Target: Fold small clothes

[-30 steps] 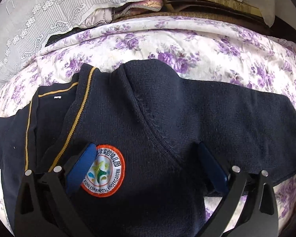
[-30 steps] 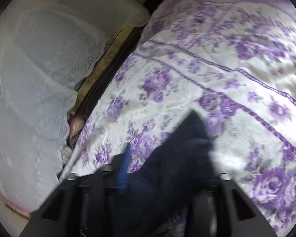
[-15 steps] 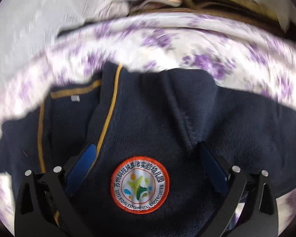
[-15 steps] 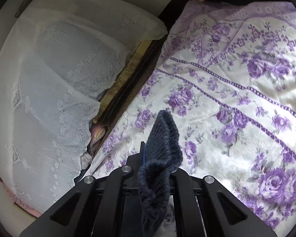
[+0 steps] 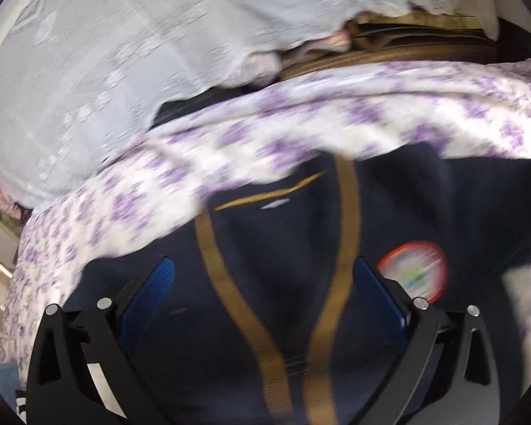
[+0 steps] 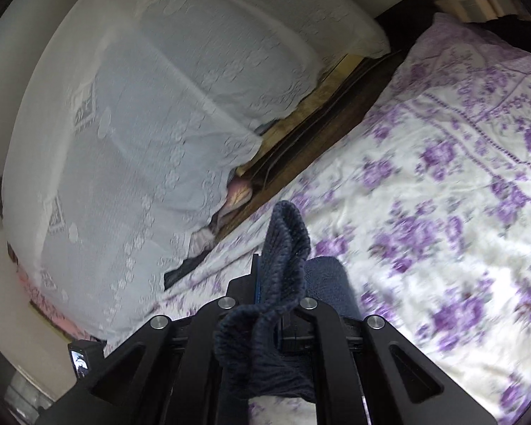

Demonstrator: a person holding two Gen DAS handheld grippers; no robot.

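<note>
A small navy knit cardigan (image 5: 283,265) with mustard trim and a round orange-rimmed badge (image 5: 412,271) lies on the purple-flowered bedspread (image 5: 265,134). My left gripper (image 5: 263,283) is open, its blue pads spread just above the neckline, one on each side of the trim. My right gripper (image 6: 279,283) is shut on a ribbed navy edge of the cardigan (image 6: 286,248), held up above the bedspread (image 6: 442,194); the fabric bunches over its fingers.
A white lace cloth (image 5: 141,53) covers furniture beyond the bed's far edge, also in the right wrist view (image 6: 141,124). A dark wooden frame (image 6: 318,134) runs between lace and bed. Pink fabric (image 6: 239,193) is tucked in the gap.
My left gripper has shifted left over the cardigan, from the badge to the neckline. My right gripper has closed on the ribbed edge and lifted it, swinging toward the lace side.
</note>
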